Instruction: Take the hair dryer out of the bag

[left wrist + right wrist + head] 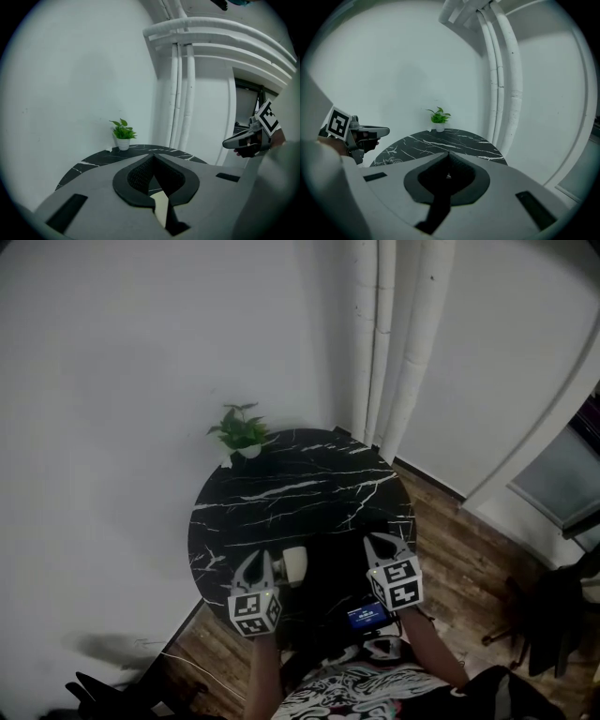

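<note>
A black bag point(334, 585) lies as a dark, veinless patch on the near part of the round black marble table point(300, 486), hard to tell from the tabletop. A cream, rounded part, probably the hair dryer point(293, 564), shows at the bag's left and below the left jaws point(161, 209). My left gripper point(255, 559) hovers just left of it, shut, with nothing visible between its jaws point(153, 156). My right gripper point(382, 542) is at the bag's right side, also shut point(449, 154). Whether either pinches bag fabric is hidden.
A small potted plant point(242, 432) stands at the table's far edge by the white wall. White pipes point(394, 334) run up the corner behind. Wooden floor point(450, 521) lies right of the table. A device with a blue screen point(367, 617) sits below the right gripper.
</note>
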The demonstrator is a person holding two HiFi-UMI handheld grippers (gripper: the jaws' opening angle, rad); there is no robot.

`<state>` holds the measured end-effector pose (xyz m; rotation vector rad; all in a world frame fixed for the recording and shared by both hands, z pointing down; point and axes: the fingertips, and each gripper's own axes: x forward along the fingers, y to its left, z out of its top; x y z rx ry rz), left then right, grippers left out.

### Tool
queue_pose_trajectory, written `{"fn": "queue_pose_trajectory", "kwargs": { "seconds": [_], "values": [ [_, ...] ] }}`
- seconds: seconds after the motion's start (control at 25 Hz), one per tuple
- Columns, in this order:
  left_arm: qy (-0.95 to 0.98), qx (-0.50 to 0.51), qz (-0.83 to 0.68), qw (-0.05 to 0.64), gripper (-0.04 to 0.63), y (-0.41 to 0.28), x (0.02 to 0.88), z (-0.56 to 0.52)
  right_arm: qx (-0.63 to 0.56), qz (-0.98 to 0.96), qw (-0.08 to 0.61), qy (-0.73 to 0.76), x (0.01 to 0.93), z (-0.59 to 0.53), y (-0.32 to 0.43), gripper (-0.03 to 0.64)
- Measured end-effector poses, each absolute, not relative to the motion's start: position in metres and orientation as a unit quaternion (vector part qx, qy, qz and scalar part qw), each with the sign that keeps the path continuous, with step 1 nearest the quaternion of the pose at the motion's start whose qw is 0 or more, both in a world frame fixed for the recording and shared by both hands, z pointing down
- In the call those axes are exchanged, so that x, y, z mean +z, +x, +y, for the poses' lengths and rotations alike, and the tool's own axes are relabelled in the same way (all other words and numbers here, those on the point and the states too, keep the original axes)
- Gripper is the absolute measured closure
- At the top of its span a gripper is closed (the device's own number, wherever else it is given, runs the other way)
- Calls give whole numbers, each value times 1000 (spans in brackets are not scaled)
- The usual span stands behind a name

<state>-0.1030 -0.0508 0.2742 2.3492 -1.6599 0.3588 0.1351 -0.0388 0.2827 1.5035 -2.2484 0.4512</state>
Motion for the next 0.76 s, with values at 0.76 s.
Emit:
{"fn": "queue_pose_trajectory", "kwargs": {
  "seconds": [0.76],
  "values": [
    [814, 124, -555, 120, 581, -86, 272, -36, 156, -809, 185, 536, 275, -29, 148, 598]
  ]
}}
